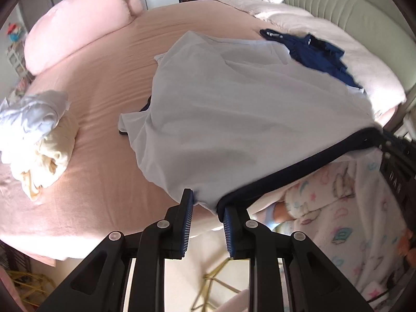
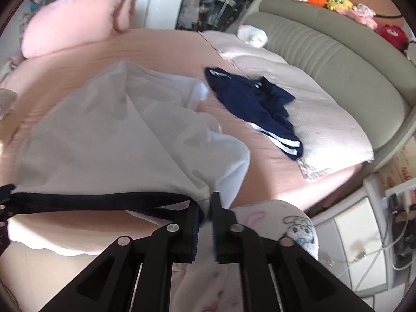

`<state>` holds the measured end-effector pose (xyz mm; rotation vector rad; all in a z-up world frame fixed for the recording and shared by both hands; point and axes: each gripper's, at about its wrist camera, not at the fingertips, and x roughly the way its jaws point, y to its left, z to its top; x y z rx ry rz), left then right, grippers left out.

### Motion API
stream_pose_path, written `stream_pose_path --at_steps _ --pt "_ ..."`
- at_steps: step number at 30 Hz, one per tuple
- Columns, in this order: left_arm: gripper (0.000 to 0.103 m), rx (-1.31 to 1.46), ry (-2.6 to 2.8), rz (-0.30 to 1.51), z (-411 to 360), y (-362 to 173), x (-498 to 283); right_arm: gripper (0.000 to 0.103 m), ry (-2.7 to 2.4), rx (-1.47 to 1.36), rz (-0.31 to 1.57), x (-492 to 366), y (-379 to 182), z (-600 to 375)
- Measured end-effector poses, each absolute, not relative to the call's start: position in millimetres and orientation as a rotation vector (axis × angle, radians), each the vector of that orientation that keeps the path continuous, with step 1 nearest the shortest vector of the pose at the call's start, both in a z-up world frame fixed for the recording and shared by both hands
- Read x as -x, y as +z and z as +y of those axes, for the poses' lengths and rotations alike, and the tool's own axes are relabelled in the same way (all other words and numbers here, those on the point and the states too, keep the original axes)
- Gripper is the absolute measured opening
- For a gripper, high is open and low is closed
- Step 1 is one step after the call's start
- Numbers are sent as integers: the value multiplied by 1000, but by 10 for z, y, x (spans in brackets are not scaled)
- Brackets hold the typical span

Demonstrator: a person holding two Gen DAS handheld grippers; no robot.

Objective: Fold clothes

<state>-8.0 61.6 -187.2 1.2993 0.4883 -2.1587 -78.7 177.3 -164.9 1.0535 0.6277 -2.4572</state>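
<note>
A white garment with a dark navy hem is stretched between my two grippers above the pink bed; it also shows in the right wrist view. My left gripper pinches one hem corner, the cloth between its blue pads. My right gripper is shut on the other hem corner. The navy hem band runs taut from it to the left. The far end of the garment rests on the bed.
Navy shorts with white stripes lie beyond the garment near a pale blanket. A heap of white and cream clothes sits at the bed's left. A pink pillow and grey-green headboard bound the bed.
</note>
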Motion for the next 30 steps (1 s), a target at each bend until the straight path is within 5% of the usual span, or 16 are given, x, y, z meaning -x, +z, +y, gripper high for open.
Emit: stream_pose_path --at_steps 7,9,12,30 --pt "21 -1179 -2249 900 518 -1495 -177 54 -2339 -941 505 534 -1429 1858" --pt "28 -1165 -2226 962 486 -1438 -234 56 -2316 -933 476 497 -1379 1885" --pt "58 -1134 -2204 984 456 -1371 -299 57 -2307 -913 447 445 -1280 1938" --pt "59 -1193 -2146 736 612 -1048 301 69 -2324 -787 198 911 -865 2291"
